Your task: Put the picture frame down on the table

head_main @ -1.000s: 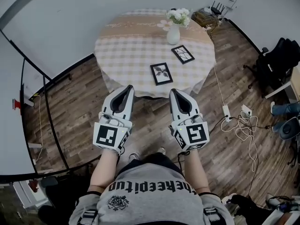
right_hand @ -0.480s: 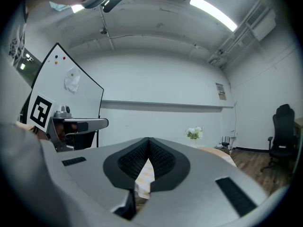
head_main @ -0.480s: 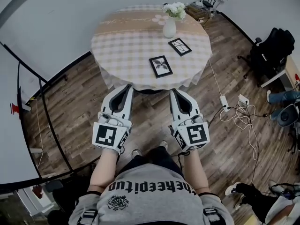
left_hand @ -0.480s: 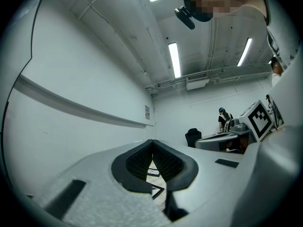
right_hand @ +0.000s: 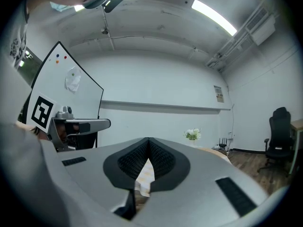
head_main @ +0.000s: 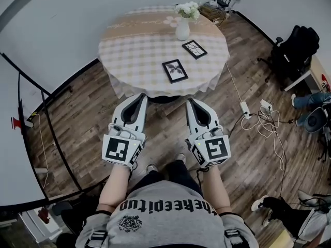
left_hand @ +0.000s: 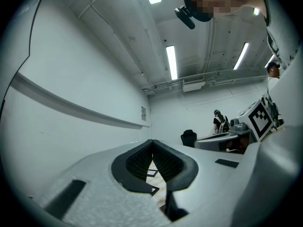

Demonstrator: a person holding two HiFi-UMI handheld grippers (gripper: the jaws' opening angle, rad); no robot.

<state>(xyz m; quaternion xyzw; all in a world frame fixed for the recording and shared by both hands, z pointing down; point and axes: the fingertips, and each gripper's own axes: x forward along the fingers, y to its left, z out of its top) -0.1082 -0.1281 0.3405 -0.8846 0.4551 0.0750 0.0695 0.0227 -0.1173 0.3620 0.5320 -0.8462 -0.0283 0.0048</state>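
Two black picture frames lie flat on a round table with a checked cloth: one near the front edge, the other further back. A white vase of flowers stands behind them. My left gripper and right gripper are held side by side over the wooden floor, short of the table, both shut and empty. In the left gripper view the jaws meet at the tips, with the cloth and frames glimpsed below. In the right gripper view the jaws are also closed, and the flowers show beyond.
A router and a box sit on the floor behind the table. A black office chair, a power strip with cables and a person's feet are at the right. A whiteboard stand is at the left.
In the head view the table and frames have drifted up and slightly left. Both grippers keep the same pose and stay shut.
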